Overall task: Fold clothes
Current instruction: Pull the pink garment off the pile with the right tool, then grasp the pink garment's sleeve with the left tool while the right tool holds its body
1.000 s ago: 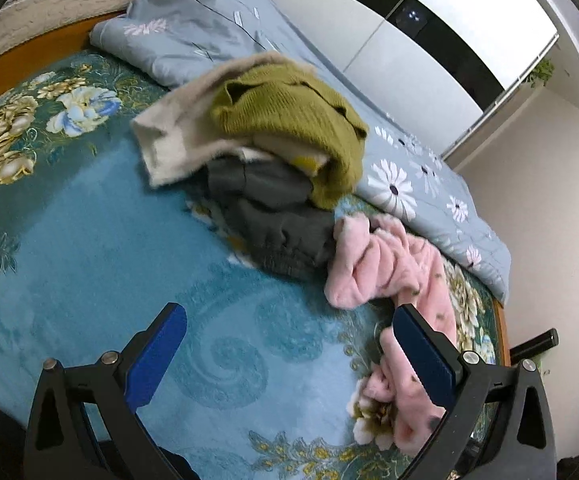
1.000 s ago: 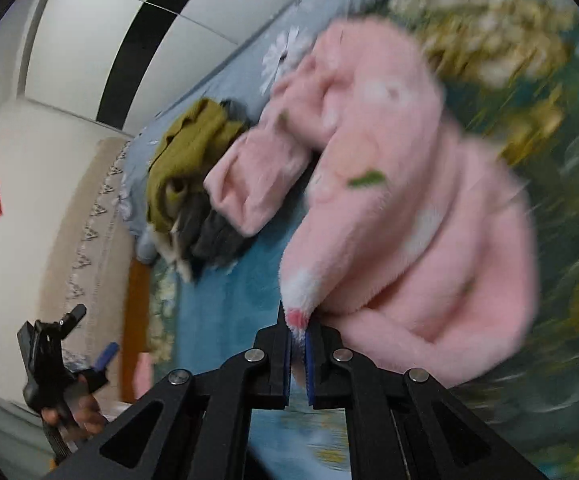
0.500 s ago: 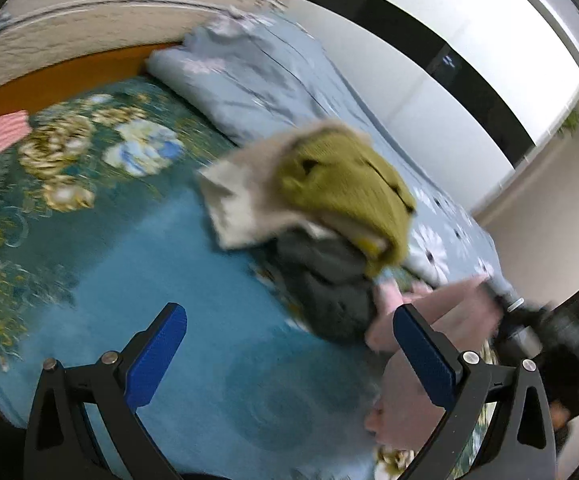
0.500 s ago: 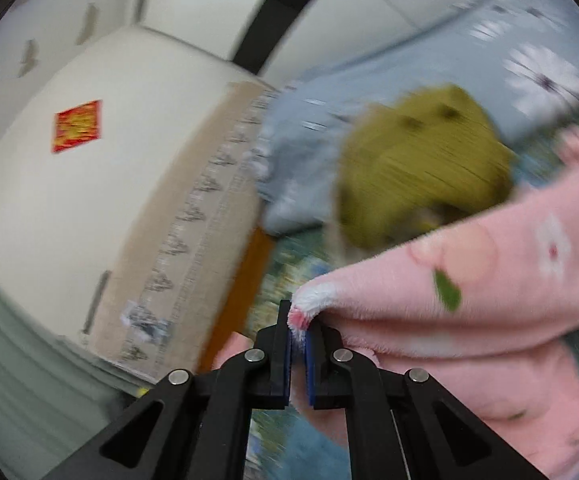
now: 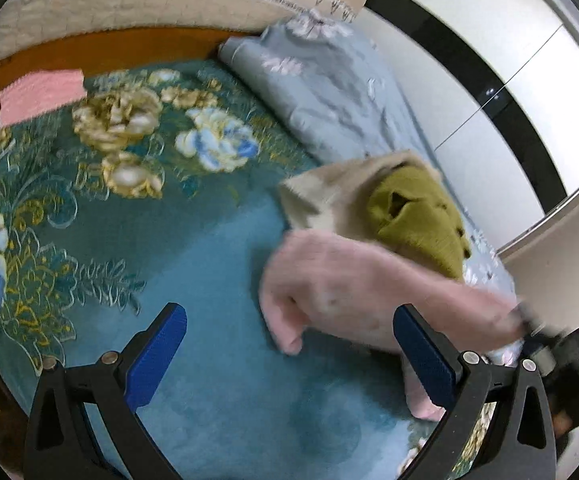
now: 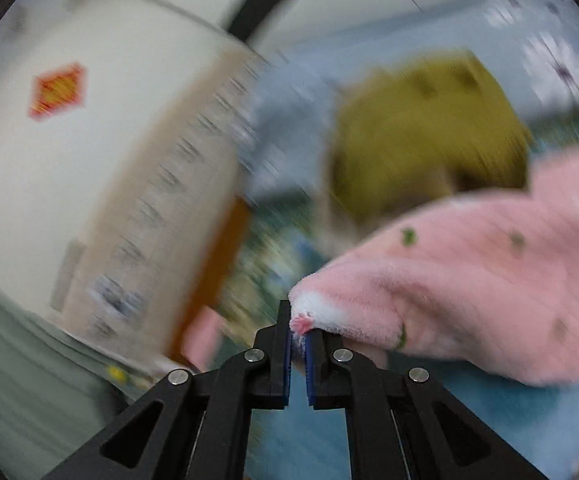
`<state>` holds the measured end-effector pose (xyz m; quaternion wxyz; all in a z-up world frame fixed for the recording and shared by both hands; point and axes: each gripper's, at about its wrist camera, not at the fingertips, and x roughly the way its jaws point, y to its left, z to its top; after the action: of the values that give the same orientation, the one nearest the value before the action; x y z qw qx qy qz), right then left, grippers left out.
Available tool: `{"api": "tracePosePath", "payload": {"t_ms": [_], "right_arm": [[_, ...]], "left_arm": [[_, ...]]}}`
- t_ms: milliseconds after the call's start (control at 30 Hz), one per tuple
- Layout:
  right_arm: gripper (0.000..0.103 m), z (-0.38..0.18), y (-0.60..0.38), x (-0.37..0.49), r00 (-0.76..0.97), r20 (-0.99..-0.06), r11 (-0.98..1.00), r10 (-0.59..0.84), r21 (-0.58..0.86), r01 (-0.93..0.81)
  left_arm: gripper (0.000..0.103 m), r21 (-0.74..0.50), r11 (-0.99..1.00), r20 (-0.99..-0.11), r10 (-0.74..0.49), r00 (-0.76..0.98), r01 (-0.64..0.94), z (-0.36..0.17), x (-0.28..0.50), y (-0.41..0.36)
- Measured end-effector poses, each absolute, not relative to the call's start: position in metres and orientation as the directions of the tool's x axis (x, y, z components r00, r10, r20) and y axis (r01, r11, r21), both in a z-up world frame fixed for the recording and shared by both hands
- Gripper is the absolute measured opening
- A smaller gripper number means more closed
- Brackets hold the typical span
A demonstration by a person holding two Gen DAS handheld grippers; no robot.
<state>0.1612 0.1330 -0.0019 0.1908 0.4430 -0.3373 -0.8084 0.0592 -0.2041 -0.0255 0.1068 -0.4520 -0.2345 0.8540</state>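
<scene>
A fluffy pink garment (image 6: 469, 288) with small green spots hangs stretched in the air, its white-edged corner pinched in my shut right gripper (image 6: 298, 330). In the left wrist view the same pink garment (image 5: 353, 292) spans from mid-frame to the right gripper (image 5: 529, 330) at the right edge, above the blue bedspread. My left gripper (image 5: 289, 352) stands wide open with nothing between its blue pads, low over the bedspread (image 5: 209, 360). Behind the pink garment lies a pile with an olive knit (image 5: 417, 216) on a beige piece (image 5: 329, 192).
A grey-blue floral duvet (image 5: 329, 92) lies along the bed's far side by white wardrobe doors (image 5: 509, 60). A folded pink cloth (image 5: 39, 94) sits near the orange headboard edge (image 5: 89, 50). The olive knit (image 6: 425, 132) shows blurred in the right wrist view.
The right gripper has carried the pink garment up and leftward across the bed, stretching it in front of the clothes pile. The left gripper has swung left toward the headboard, staying open.
</scene>
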Motion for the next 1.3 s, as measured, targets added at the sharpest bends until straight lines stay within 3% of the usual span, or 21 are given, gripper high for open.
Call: {"api": "tracePosePath", "payload": {"t_ms": [200, 333, 367, 400, 467, 533, 700, 900, 1133, 1200, 1300], "right_arm": [[0.009, -0.097, 0.118, 0.177, -0.385, -0.719, -0.743, -0.579, 0.66, -0.114], [0.014, -0.109, 0.123, 0.18, -0.367, -0.747, -0.767, -0.554, 0.63, -0.126], [0.026, -0.106, 0.126, 0.184, -0.381, -0.739, -0.762, -0.556, 0.636, -0.121], [0.051, -0.101, 0.133, 0.188, -0.397, -0.723, -0.75, -0.566, 0.651, -0.117], [0.07, -0.09, 0.149, 0.198, -0.428, -0.689, -0.723, -0.585, 0.683, -0.11], [0.07, -0.08, 0.166, 0.208, -0.458, -0.653, -0.694, -0.603, 0.713, -0.101], [0.069, -0.087, 0.261, 0.251, -0.583, -0.697, -0.694, -0.418, 0.659, -0.29], [0.069, -0.14, 0.367, 0.291, -0.665, -0.698, -0.406, -0.265, 0.706, -0.58], [0.069, -0.171, 0.383, 0.281, -0.694, -0.675, -0.25, -0.251, 0.738, -0.627], [0.069, -0.173, 0.381, 0.274, -0.693, -0.676, -0.247, -0.251, 0.736, -0.63], [0.069, -0.176, 0.378, 0.265, -0.694, -0.678, -0.236, -0.241, 0.735, -0.636]], "left_arm": [[0.103, -0.468, -0.882, -0.786, 0.387, -0.482, 0.056, -0.071, 0.056, -0.196], [0.103, -0.442, -0.894, -0.831, 0.377, -0.409, 0.073, -0.095, 0.054, -0.182], [0.103, -0.444, -0.893, -0.835, 0.384, -0.394, 0.072, -0.1, 0.051, -0.18], [0.103, -0.442, -0.894, -0.84, 0.385, -0.383, 0.07, -0.104, 0.05, -0.176], [0.103, -0.436, -0.898, -0.849, 0.387, -0.36, 0.064, -0.111, 0.046, -0.169], [0.103, -0.433, -0.9, -0.849, 0.388, -0.36, 0.052, -0.116, 0.043, -0.163], [0.103, -0.426, -0.904, -0.858, 0.396, -0.327, 0.025, -0.134, 0.032, -0.147], [0.103, -0.389, -0.921, -0.895, 0.378, -0.237, -0.001, -0.16, 0.013, -0.121], [0.102, -0.367, -0.93, -0.912, 0.353, -0.208, 0.031, -0.178, -0.019, -0.102], [0.097, -0.38, -0.923, -0.912, 0.361, -0.196, 0.067, -0.183, -0.026, -0.101], [0.069, -0.381, -0.911, -0.922, 0.362, -0.137, 0.157, -0.199, -0.035, -0.102]]}}
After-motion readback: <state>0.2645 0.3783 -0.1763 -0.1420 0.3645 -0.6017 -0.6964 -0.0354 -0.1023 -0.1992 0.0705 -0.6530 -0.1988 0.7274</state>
